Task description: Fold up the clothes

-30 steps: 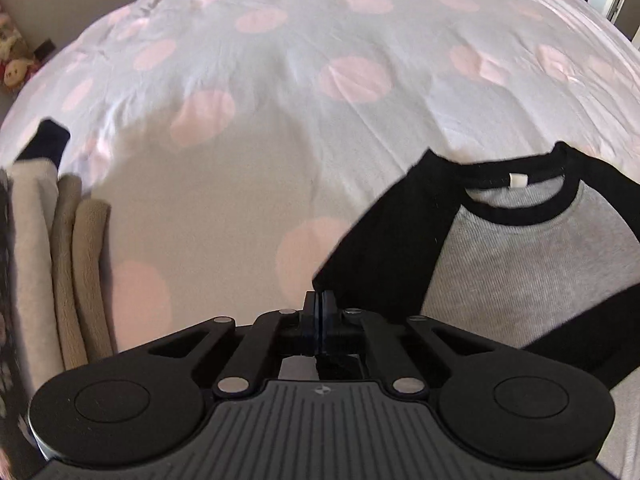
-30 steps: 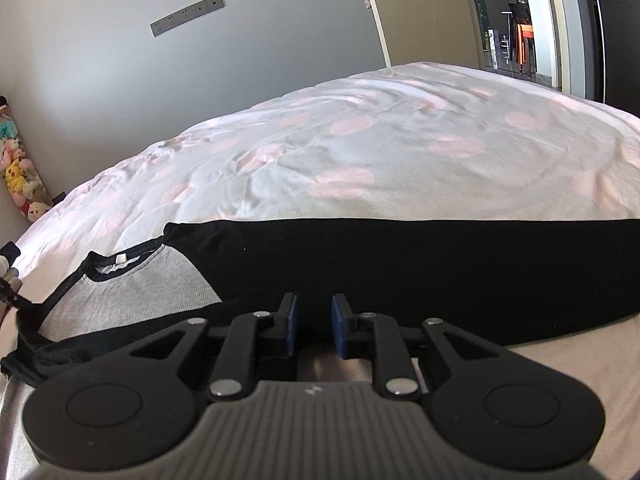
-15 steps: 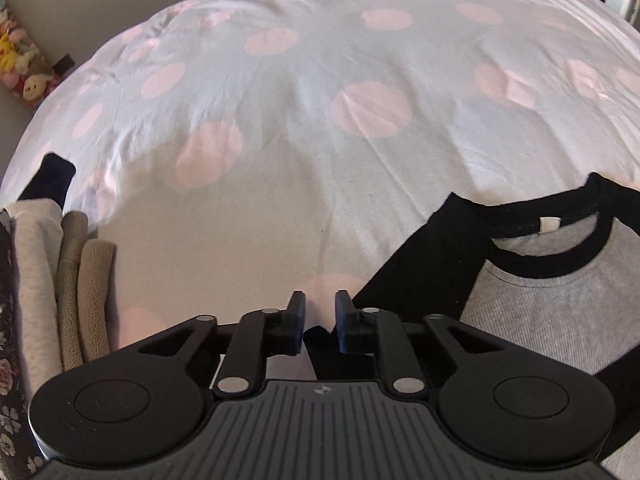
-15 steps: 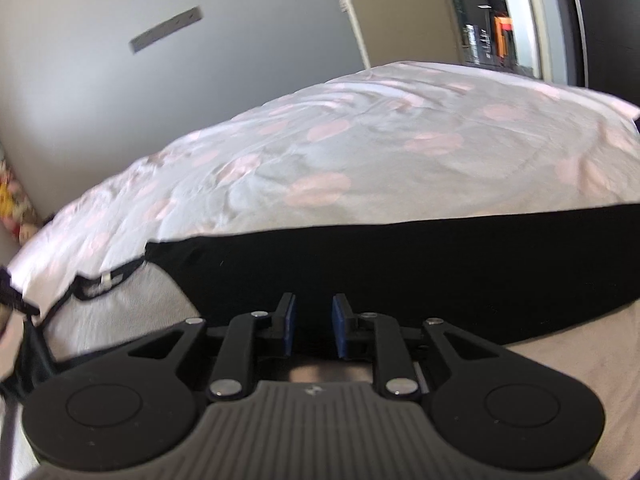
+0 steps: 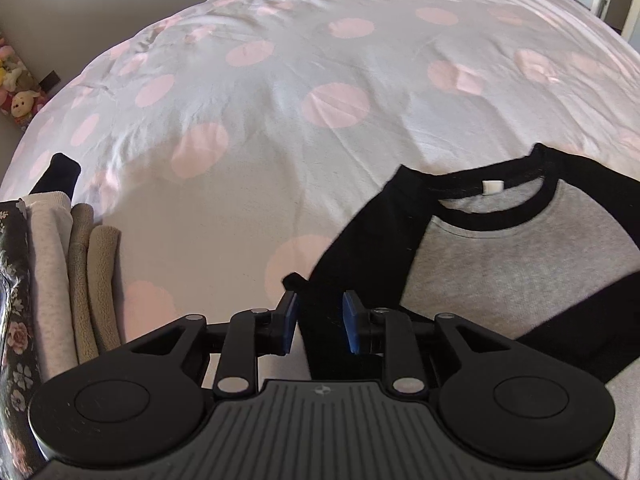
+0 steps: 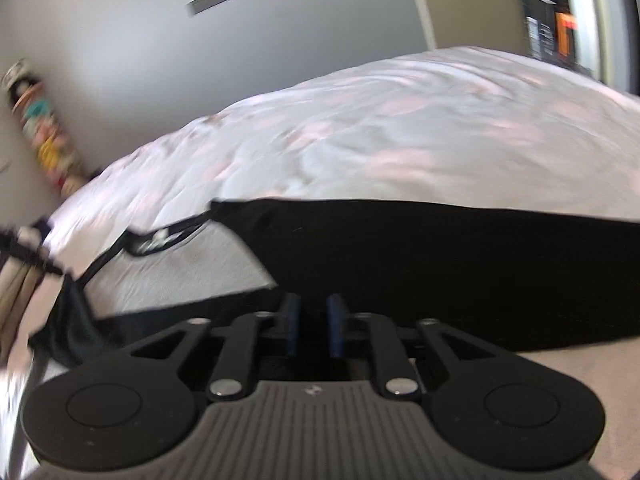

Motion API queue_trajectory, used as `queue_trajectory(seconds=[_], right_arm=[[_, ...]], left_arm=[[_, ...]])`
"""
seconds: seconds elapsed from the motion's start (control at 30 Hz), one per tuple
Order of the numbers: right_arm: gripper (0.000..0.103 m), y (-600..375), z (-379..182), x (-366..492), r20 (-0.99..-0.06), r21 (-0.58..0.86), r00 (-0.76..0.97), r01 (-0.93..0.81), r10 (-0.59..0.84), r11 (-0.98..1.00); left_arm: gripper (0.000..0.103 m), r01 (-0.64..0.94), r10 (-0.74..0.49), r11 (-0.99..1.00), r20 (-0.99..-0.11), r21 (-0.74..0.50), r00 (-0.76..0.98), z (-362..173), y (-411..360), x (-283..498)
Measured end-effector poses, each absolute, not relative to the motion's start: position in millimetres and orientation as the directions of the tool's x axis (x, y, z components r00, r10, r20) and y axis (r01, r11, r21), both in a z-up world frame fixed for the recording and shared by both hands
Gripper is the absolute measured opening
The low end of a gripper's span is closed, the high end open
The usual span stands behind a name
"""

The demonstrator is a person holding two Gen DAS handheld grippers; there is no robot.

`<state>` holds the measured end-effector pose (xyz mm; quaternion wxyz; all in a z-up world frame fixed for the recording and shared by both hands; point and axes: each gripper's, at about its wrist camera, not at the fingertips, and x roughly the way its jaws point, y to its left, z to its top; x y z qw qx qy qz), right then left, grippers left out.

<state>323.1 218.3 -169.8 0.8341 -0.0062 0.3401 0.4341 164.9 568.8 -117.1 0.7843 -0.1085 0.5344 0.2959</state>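
Observation:
A raglan shirt (image 5: 520,260) with a grey body and black sleeves lies flat on the bed, collar away from me. My left gripper (image 5: 320,316) hangs over its left black sleeve (image 5: 360,248). Its jaws are opening and the sleeve's folded corner lies loose between the blue pads. In the blurred right wrist view the shirt (image 6: 180,264) stretches one long black sleeve (image 6: 460,264) to the right. My right gripper (image 6: 312,328) is closing on black cloth at the shirt's near edge, with only a narrow dark gap left between its pads.
The shirt lies on a white bedspread (image 5: 320,80) with pink dots. A stack of folded beige and floral clothes (image 5: 60,272) lies at the left edge. Plush toys (image 5: 20,96) sit by the wall. A doorway (image 6: 560,28) opens at the far right.
My left gripper was shut on the sleeve corner and has opened, letting it drop. The right jaws have narrowed and the right view has swung and blurred.

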Motion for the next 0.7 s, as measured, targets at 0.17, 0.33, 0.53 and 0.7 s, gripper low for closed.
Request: queue_trajectory(seconds=[0.17, 0.33, 0.53, 0.7], right_arm=[[0.005, 231.0, -157.1, 287.1, -0.492, 0.235, 0.288, -0.865, 0.822, 0.444], [0.009, 257.9, -165.1, 244.1, -0.557, 0.178, 0.067, -0.964, 0.828, 0.198], [0.014, 255.0, -162.5, 229.7, -0.552, 0.158, 0.003, -0.982, 0.834, 0.107], [0.038, 243.7, -154.1, 234.8, -0.487, 0.151, 0.116, -0.965, 0.866, 0.214]], left_arm=[[0.024, -0.53, 0.313, 0.84, -0.901, 0.115, 0.301, -110.5, 536.2, 164.4], [0.024, -0.493, 0.244, 0.868, -0.914, 0.057, 0.324, -114.8, 505.8, 161.2], [0.025, -0.482, 0.194, 0.876, -0.923, 0.011, 0.331, -119.8, 485.6, 151.4], [0.031, -0.504, 0.188, 0.864, -0.926, -0.003, 0.327, -121.9, 484.6, 139.0]])
